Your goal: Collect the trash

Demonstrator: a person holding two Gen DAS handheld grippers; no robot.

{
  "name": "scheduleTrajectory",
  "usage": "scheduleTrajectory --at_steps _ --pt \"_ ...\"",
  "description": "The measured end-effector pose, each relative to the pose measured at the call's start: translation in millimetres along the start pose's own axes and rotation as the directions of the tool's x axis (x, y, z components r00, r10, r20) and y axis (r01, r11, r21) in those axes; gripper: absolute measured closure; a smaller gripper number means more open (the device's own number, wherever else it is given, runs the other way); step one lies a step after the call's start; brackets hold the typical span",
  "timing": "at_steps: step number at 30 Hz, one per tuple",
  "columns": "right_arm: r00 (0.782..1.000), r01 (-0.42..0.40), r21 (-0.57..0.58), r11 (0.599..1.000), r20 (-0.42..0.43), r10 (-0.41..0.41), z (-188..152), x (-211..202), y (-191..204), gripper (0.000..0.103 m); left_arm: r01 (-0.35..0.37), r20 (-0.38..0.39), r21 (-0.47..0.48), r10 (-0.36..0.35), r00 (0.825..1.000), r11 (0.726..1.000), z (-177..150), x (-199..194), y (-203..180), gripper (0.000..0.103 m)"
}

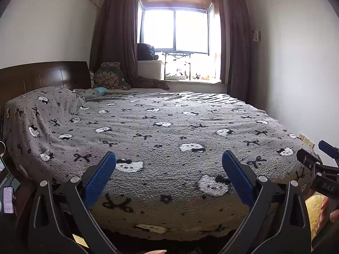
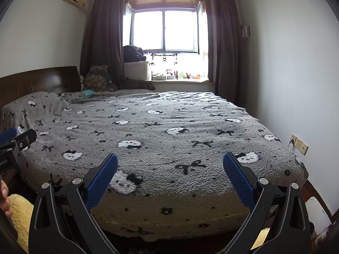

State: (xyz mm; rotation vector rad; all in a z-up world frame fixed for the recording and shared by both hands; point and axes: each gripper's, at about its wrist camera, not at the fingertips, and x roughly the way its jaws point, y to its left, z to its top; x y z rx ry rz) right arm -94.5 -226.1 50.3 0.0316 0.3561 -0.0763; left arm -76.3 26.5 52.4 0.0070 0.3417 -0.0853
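Bed (image 1: 169, 131) w/ grey fleece blanket, black bows & white cat faces, fills both views; dark wood headboard (image 1: 42, 76) at left, bright window (image 1: 175, 31) w/ brown curtains (image 1: 116, 38) behind. Left gripper (image 1: 168, 176) held over near edge of bed, blue-padded jaws wide apart, nothing between. Right gripper (image 2: 170, 176) likewise, jaws wide apart & empty. Each gripper shows at edge of other's view. Trash: can't pick out any on the blanket in either view. Yellow fuzzy fabric (image 2: 20, 216) low beside grippers. Phone w/ lit screen (image 1: 8, 200) at far left, beside bed.
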Motion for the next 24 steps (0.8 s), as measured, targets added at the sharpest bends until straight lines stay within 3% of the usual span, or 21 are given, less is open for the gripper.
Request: scheduleTrajectory --at_steps 8,24 --pt "1.000 0.007 -0.003 1.000 -0.008 -0.007 -1 3 0 0.004 0.059 -0.023 -0.018 -0.059 0.998 0.998 -3 6 -2 0.008" --pt "1.000 0.008 -0.012 1.000 -0.017 -0.008 0 5 0 0.004 0.018 -0.054 -0.012 -0.019 0.998 1.000 -3 12 -3 0.008"
